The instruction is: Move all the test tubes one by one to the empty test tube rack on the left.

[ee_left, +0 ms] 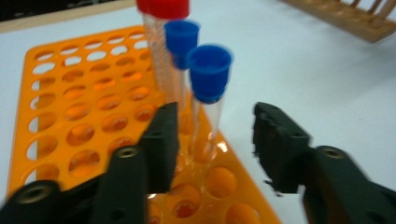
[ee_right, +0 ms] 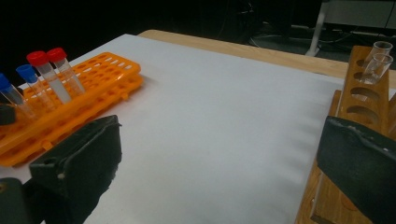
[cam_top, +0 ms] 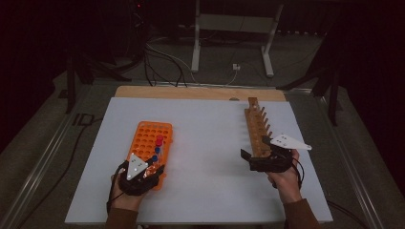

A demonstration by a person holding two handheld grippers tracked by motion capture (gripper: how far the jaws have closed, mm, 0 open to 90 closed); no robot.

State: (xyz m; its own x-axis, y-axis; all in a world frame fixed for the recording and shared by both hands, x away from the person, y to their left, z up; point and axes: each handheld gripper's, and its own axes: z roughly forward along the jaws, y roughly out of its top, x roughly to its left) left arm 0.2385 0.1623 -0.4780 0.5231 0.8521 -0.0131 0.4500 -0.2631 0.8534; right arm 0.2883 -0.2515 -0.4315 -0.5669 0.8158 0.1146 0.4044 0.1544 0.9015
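Left gripper view: left gripper (ee_left: 215,140) spread around blue-capped tube (ee_left: 208,93) in orange rack (ee_left: 51,121); right gripper (ee_right: 219,163) spread over bare mat (ee_right: 219,107).

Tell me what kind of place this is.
Probably a lab bench set up for recording: capped tubes in an orange rack, a wooden rack, and cables on the floor behind the table.

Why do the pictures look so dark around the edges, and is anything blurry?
High view: light falls on the white table, and the room behind is nearly black. Left gripper view: the blue-capped tube and the left tongs look soft, smeared. Right gripper view: the near tongs blur; the orange rack stays fairly sharp.
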